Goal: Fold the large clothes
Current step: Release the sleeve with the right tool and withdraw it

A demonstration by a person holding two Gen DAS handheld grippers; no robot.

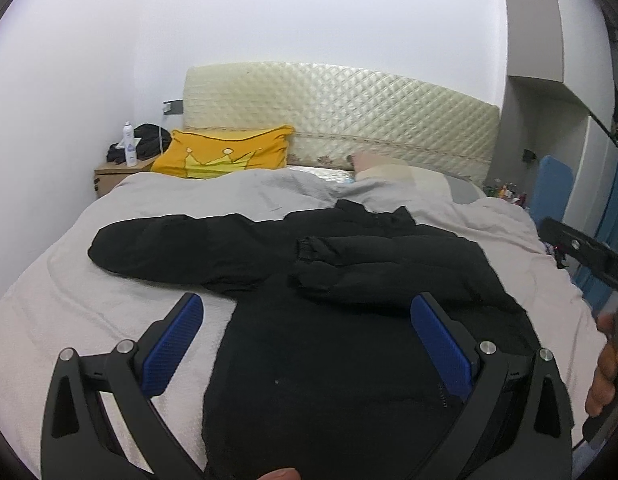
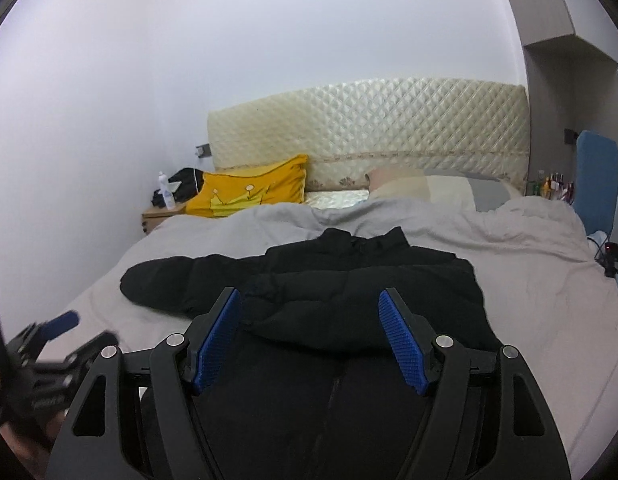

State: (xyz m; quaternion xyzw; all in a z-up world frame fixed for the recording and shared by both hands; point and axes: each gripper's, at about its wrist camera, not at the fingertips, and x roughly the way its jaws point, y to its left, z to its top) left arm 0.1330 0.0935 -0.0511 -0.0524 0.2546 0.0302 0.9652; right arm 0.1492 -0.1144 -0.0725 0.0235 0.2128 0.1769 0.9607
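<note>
Black jacket (image 2: 349,300) beyond spread right fingers (image 2: 219,338).

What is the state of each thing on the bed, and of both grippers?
Black jacket: lying flat, one sleeve folded across the body, other sleeve stretched out.
Yellow pillow: leaning on the headboard.
Left gripper: open, empty.
Right gripper: open, empty.

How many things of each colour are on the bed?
Black: 1, the jacket
Yellow: 1, the crown pillow
Cream: 1, the other pillow
Grey: 1, the blanket
Total: 4
</note>
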